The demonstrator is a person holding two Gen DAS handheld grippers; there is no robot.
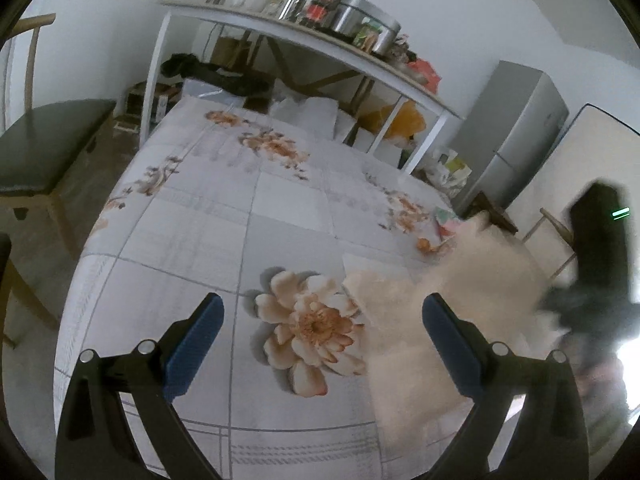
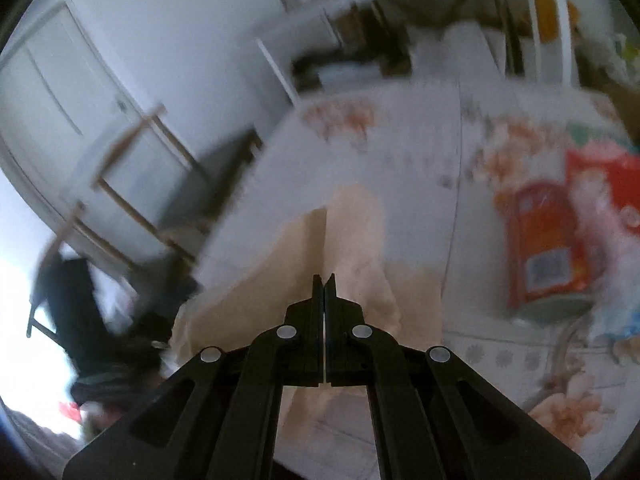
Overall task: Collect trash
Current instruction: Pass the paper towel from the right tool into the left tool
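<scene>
A pale beige paper bag [image 2: 352, 248] is pinched in my right gripper [image 2: 324, 278], whose jaws are shut on its edge above the floral tablecloth [image 2: 400, 152]. The bag also shows blurred in the left wrist view [image 1: 460, 280], at the table's right side, with the dark right gripper [image 1: 596, 264] beside it. My left gripper [image 1: 320, 316] is open and empty above a printed flower on the cloth [image 1: 240, 208]. An orange-red can [image 2: 544, 248] and a red wrapper [image 2: 608, 184] lie on the table to the right. A small orange scrap [image 1: 424, 245] lies near the table's right edge.
A white shelf table [image 1: 304, 40] with pots and jars stands behind the table. A dark-seated wooden chair [image 1: 44, 136] is at the left and a grey fridge [image 1: 516, 128] at the right. A white door [image 2: 60, 92] and a chair [image 2: 132, 184] show left.
</scene>
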